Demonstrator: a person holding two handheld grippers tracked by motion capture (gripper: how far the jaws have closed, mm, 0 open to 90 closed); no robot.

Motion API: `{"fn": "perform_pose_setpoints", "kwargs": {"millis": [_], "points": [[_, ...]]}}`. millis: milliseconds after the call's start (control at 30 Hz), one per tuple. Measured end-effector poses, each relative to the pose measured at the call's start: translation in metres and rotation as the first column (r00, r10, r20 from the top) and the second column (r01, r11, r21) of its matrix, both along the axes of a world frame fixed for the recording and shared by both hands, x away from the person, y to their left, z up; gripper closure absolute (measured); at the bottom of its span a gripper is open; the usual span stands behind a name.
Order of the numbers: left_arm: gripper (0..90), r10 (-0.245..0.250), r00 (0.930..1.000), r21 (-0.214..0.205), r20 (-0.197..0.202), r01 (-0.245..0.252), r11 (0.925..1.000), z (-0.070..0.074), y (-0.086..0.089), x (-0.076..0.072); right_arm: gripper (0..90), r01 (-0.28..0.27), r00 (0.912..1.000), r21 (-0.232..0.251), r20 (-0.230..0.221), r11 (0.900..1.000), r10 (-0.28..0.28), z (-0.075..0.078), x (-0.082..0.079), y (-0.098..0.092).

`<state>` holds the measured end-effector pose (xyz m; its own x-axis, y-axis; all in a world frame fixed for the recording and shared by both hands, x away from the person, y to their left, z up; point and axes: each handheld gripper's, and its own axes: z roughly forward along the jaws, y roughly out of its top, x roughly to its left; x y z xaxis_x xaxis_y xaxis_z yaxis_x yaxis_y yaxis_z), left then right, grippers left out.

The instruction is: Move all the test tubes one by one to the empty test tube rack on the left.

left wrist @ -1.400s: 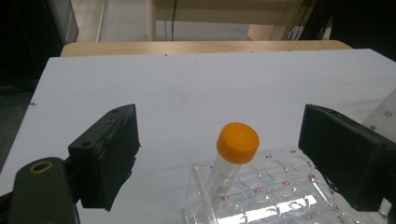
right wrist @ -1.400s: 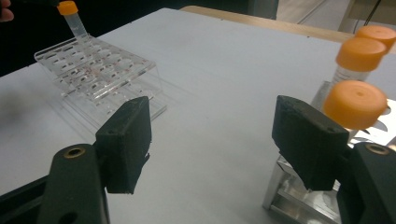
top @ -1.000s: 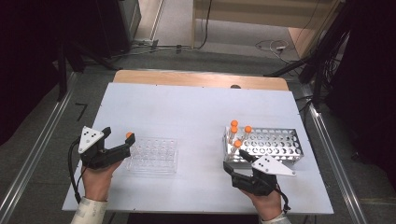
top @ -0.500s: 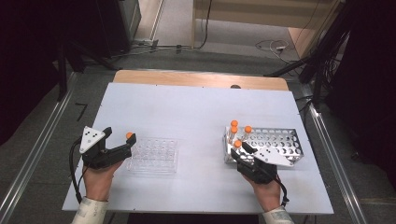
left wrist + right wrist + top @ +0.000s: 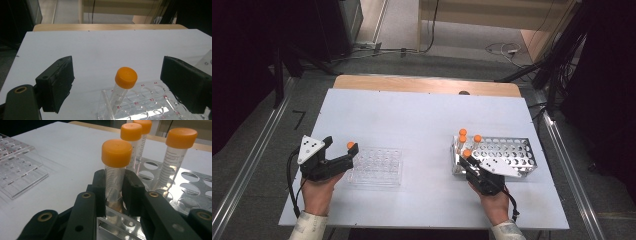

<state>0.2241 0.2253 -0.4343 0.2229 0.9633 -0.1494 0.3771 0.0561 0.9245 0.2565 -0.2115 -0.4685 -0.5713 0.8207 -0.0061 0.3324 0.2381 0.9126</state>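
A metal rack (image 5: pixel 512 150) at the right holds several clear tubes with orange caps in its near left corner. My right gripper (image 5: pixel 468 163) reaches in from the front. Its jaws have just been closing and are now shut on the nearest tube (image 5: pixel 115 182), below the cap. Two capped tubes (image 5: pixel 131 131) stand behind it and a third (image 5: pixel 181 137) to its right. At the left, my left gripper (image 5: pixel 118 67) is open. Between its wide-apart pads (image 5: pixel 61 82), one orange-capped tube (image 5: pixel 126 77) leans in a corner hole of a clear plastic rack (image 5: pixel 379 167), touching neither pad.
The white tabletop (image 5: pixel 422 120) has a wooden strip along its far edge. Metal rails run along both sides of the table. Most holes of the metal rack (image 5: pixel 195 192) are bare. The clear rack (image 5: pixel 17 170) lies left of the right gripper.
My right gripper moved forward and down to the metal rack's near corner and closed on the front tube. The left gripper stayed still and open around its tube.
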Motion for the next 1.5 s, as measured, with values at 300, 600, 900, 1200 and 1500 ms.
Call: {"fn": "perform_pose_setpoints", "kwargs": {"millis": [300,600,900,1200,1500], "points": [[12.0,-0.004,1.0,-0.003,0.005,0.004,1.0,0.002,-0.001,-0.001,71.8,0.004,0.9996,0.024,0.028,0.9997,-0.004,0.009,-0.004,-0.001],[11.0,-0.006,1.0,-0.004,0.006,0.006,1.0,0.004,-0.003,-0.002,72.1,-0.001,0.9974,0.073,0.072,0.9973,-0.004,0.029,-0.009,-0.004],[10.8,-0.016,0.9998,-0.007,0.011,0.016,0.9998,0.007,-0.005,-0.003,72.2,-0.019,0.9926,0.1,0.121,0.9948,0.006,0.047,-0.017,-0.008],[10.5,-0.035,0.9993,-0.009,0.011,0.035,0.9994,0.01,-0.008,-0.005,72.1,-0.065,0.9919,0.095,0.115,0.9933,0.054,0.048,-0.023,0.003],[10.5,-0.067,0.9977,-0.006,0.01,0.067,0.9977,0.012,-0.018,-0.006,72.2,-0.134,0.9879,0.069,0.087,0.9885,0.128,0.04,-0.026,0.021]]}}
